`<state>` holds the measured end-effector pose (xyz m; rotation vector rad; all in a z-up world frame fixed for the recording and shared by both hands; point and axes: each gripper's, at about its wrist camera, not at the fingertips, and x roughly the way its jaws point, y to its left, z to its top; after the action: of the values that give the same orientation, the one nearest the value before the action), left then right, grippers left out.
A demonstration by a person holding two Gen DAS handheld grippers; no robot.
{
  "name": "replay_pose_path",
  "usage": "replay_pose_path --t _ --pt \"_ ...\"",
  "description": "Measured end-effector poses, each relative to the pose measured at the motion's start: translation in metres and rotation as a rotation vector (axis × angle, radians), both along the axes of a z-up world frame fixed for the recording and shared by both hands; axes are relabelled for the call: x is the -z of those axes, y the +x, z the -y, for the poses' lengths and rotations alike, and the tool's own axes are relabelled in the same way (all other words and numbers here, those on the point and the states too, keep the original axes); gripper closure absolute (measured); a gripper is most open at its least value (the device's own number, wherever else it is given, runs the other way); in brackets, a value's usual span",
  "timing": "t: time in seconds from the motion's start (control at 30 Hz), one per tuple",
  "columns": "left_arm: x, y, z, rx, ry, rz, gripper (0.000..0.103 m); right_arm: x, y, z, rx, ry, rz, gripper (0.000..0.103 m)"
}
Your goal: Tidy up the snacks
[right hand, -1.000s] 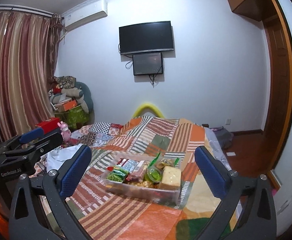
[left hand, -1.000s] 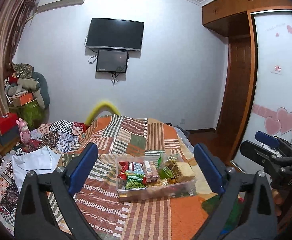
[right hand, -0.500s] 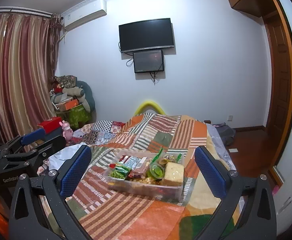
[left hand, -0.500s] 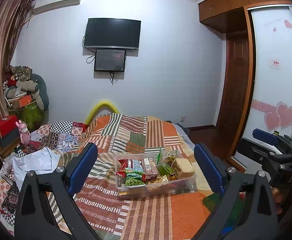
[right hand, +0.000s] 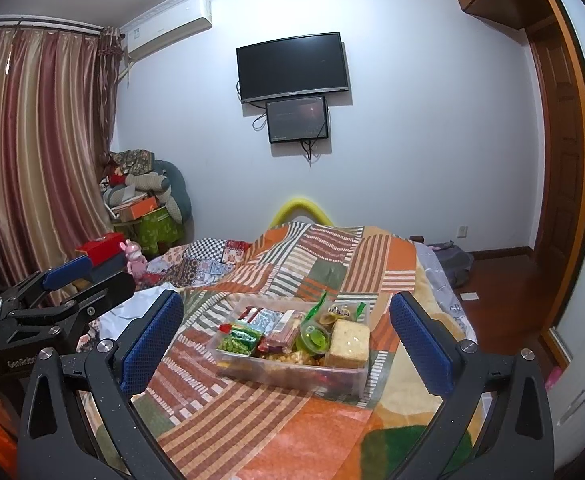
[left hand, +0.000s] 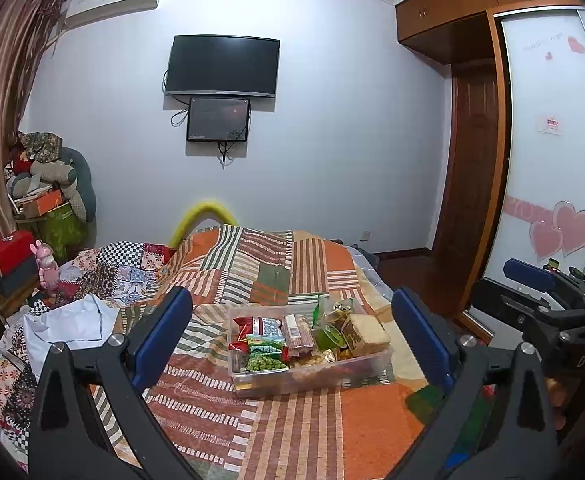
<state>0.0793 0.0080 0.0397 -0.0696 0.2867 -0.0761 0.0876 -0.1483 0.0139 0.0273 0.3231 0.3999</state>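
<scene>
A clear plastic box (left hand: 252,384) full of snack packets sits on the striped patchwork blanket (left hand: 324,432) on the bed. It holds a green pea bag (left hand: 263,362), a pale cracker pack (left hand: 366,332) and several others. It also shows in the right wrist view (right hand: 292,376). My left gripper (left hand: 292,340) is open and empty, held above the blanket short of the box. My right gripper (right hand: 286,340) is open and empty, also short of the box. Each gripper shows at the edge of the other's view.
White cloth (left hand: 68,320) and quilts lie on the bed's left side. A pink toy (left hand: 46,264) and red box (left hand: 10,246) stand at the left. A wardrobe (left hand: 552,160) and door (left hand: 472,168) are on the right. A TV (left hand: 222,66) hangs on the far wall.
Both grippers have risen and tilted up slightly, so the box sits a little lower and nearer in both views. Both stay open.
</scene>
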Motion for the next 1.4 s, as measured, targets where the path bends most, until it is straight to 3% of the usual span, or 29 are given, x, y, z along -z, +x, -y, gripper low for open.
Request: replay_pose_path --t 1.4 --pt "0.0005 0.0018 0.0059 0.041 0.008 -0.005 0.000 -0.0034 -0.0012 0.0052 0.006 0.015 -0.004 0.000"
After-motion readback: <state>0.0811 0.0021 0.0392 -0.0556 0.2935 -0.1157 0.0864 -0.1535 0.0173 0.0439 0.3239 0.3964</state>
